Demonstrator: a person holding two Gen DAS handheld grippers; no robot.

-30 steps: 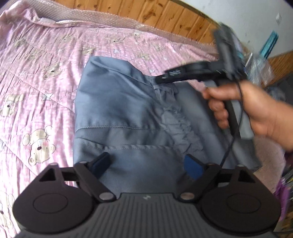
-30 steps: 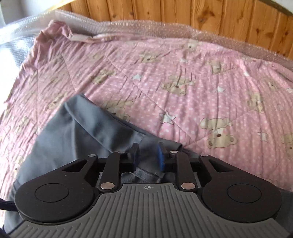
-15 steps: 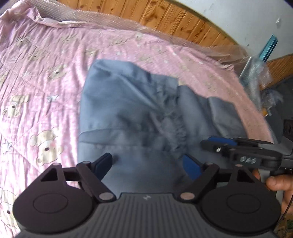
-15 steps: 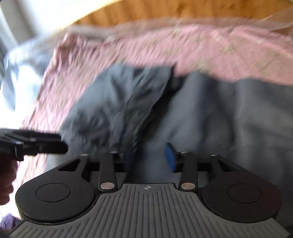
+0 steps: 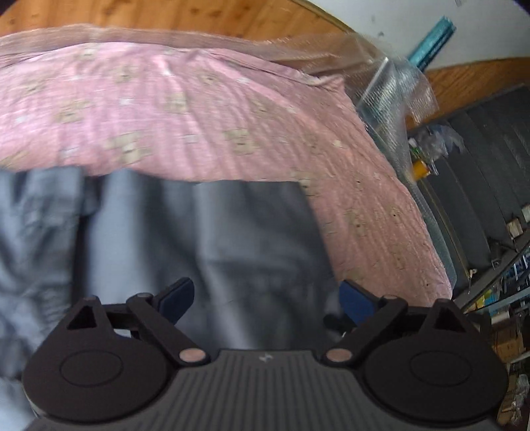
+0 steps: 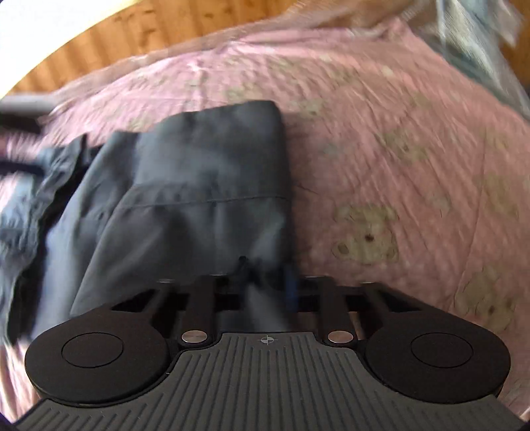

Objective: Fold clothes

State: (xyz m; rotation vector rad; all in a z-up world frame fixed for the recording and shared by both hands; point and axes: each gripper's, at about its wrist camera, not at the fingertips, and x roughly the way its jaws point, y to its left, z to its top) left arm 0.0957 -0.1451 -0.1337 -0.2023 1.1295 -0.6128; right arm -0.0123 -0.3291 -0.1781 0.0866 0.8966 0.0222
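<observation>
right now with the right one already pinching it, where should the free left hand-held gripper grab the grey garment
Probably the straight far edge of the grey fabric garment, where it ends against the pink bear-print quilt. That edge lies flat and exposed, so the open left hand-held gripper could slide forward over the cloth and pinch it from above. The right hand-held gripper appears shut on the near edge.

Blk claw (image 5: 266,295), blue pads (image 5: 356,298), ribbed housing

A pink bedspread (image 5: 205,109) printed with small bears covered the bed, with clear bubble wrap (image 5: 394,89) along its far edge. Behind it stood a wooden wall (image 5: 185,16), and dark stairs (image 5: 480,159) lay to the right.
</observation>
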